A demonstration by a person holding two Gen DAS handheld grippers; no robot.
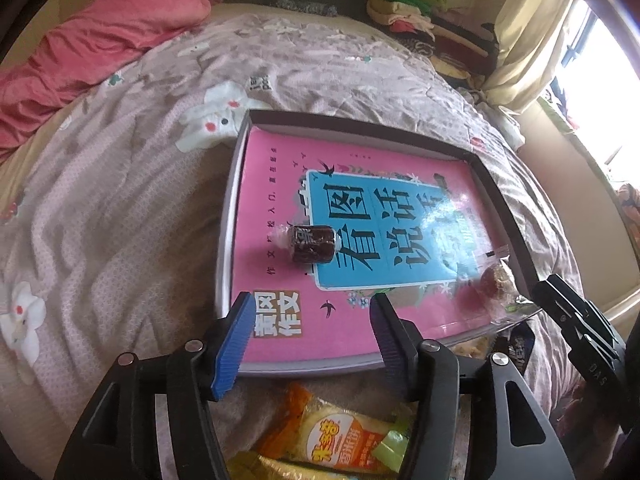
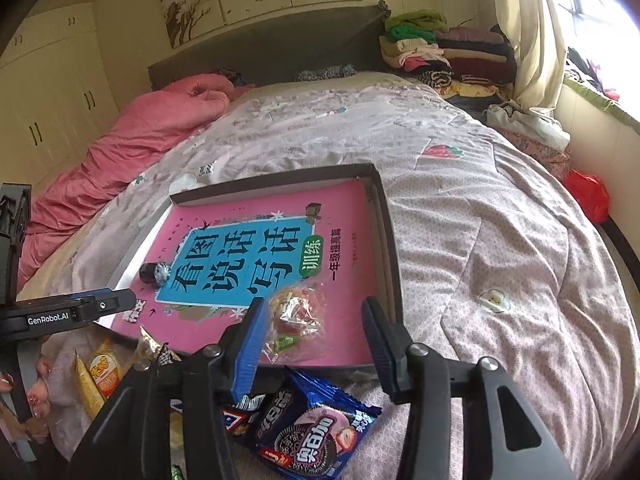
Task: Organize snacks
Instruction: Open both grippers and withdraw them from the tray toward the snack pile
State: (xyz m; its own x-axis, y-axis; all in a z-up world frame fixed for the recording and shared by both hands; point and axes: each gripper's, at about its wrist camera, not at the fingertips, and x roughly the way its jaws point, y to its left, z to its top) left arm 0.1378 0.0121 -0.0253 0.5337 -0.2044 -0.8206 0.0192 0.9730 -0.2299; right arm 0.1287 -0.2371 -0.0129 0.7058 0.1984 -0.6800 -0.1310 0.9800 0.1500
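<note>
A shallow dark box (image 1: 360, 128) lies on the bed with a pink book (image 1: 272, 184) flat inside it. On the book rest a dark wrapped candy (image 1: 310, 245) and a clear-wrapped snack (image 1: 498, 280). My left gripper (image 1: 312, 312) hovers over the box's near edge, open, with nothing between its blue pads. In the right wrist view my right gripper (image 2: 316, 312) stands open over the box's (image 2: 280, 178) near right corner. The clear-wrapped snack (image 2: 298, 320) lies on the book (image 2: 352, 216) between the fingers, and the pads do not press on it. The dark candy (image 2: 154, 272) sits further left.
Loose packets lie on the quilt in front of the box: an orange one (image 1: 340, 436) (image 2: 104, 372) and a blue cookie pack (image 2: 312, 436). A pink blanket (image 2: 152, 136) is heaped at the far left, folded clothes (image 2: 440, 52) at the headboard. A person's fingers (image 2: 36, 396) show at lower left.
</note>
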